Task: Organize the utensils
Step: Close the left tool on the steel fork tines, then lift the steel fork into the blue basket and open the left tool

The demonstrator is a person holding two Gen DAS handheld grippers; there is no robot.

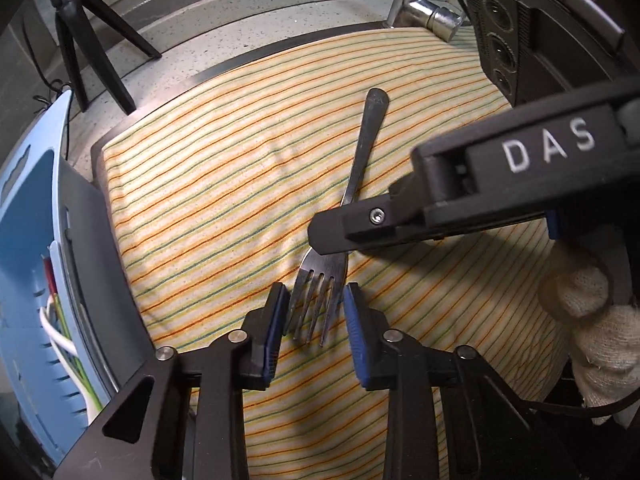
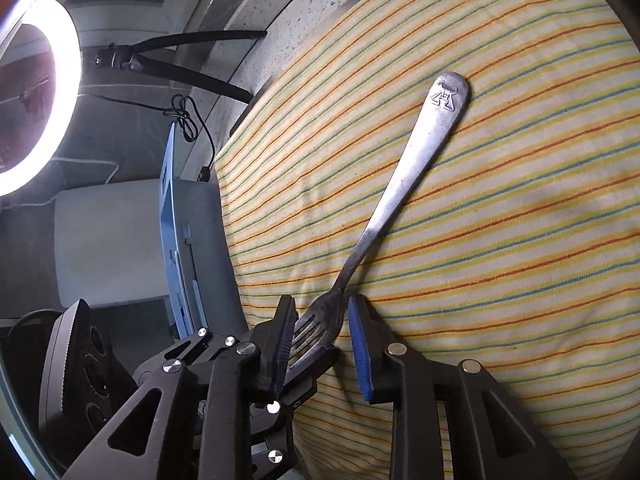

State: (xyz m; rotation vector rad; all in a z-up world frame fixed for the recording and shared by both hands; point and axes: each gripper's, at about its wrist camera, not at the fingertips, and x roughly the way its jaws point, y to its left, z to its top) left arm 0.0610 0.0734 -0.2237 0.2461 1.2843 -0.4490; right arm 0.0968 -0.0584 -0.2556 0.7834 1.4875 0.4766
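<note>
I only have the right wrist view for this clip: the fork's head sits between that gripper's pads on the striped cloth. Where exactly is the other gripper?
Observer: In the left wrist view the left gripper straddles the tine tips of the fork, with a blue pad close on each side. Whether they touch is unclear.
Operator: And the blue thing I see edge-on beside the cloth?
Observer: It is a slotted blue basket, and coloured sticks in white, green and red stand inside it.
Operator: Is there anything beyond the handle end?
Observer: A chrome faucet stands past the cloth's far edge.
</note>
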